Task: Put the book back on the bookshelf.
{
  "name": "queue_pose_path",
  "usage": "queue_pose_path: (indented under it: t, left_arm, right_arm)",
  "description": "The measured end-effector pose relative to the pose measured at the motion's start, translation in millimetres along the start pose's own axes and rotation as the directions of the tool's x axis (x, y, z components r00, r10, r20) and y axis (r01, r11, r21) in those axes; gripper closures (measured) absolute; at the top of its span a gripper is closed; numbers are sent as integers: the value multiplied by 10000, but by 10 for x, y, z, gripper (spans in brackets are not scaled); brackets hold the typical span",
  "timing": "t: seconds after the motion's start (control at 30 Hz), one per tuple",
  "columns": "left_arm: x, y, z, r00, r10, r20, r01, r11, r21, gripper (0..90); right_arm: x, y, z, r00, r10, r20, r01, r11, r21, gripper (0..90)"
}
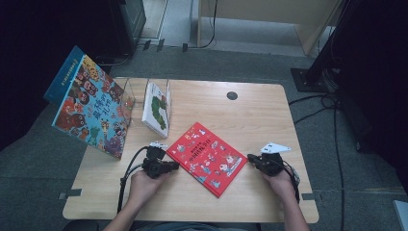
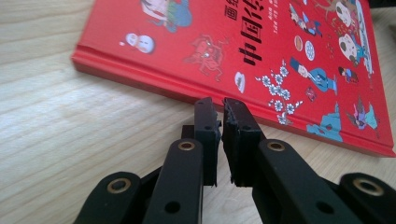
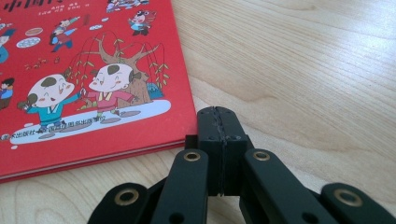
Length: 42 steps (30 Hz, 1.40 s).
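A red picture book [image 1: 209,156] lies flat and askew on the wooden table [image 1: 255,115], between my two grippers. My left gripper [image 1: 177,166] rests at the book's left edge. In the left gripper view its jaws [image 2: 222,103] stand a narrow slit apart with nothing between them, tips just short of the book's spine edge [image 2: 196,95]. My right gripper [image 1: 250,157] sits at the book's right corner. The right gripper view shows it [image 3: 217,112] shut and empty, close beside the red cover's [image 3: 84,56] edge.
A large colourful book [image 1: 89,108] leans tilted at the table's left edge. Beside it a clear stand holds a white book [image 1: 158,108] upright. A dark round grommet [image 1: 232,95] is set in the tabletop at the back. Cables [image 1: 332,120] lie on the floor to the right.
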State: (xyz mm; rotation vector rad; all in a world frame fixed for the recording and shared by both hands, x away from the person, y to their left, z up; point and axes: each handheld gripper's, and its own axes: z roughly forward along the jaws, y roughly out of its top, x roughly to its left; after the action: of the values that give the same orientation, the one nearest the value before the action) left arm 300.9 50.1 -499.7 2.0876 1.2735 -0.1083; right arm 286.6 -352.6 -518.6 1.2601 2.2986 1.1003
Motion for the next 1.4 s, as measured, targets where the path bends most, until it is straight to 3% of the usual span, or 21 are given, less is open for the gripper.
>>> queue_pose_path:
  t: [0.27,0.7,0.77,0.83,0.93,1.17,1.4]
  left_arm:
    - [4,24,23,9998,27,-205,-29,9999,-116,846]
    - [131,200,38,9996,-261,-110,262,9996,71,831]
    - [159,224,52,9992,-385,112,383,9991,180,837]
    - [157,247,74,9995,-297,81,294,9992,272,834]
    - [151,252,80,9996,-277,98,274,9993,262,846]
    - [138,266,78,9998,-219,38,218,9995,247,857]
    - [149,323,78,9998,-123,-128,128,9992,368,870]
  right_arm:
    - [24,-15,-17,9998,68,-204,-66,9999,101,900]
    - [219,-88,-93,9980,-219,-601,236,9993,274,900]
    - [269,-83,-75,9956,-290,-892,317,9990,299,900]
    - [350,-66,-37,9906,-574,-1244,614,9977,282,900]
    - [453,-27,7,9873,-830,-1356,887,9954,364,900]
    - [498,1,32,9867,-833,-1397,882,9957,290,900]
    - [529,27,63,9805,-801,-1793,861,9960,256,900]
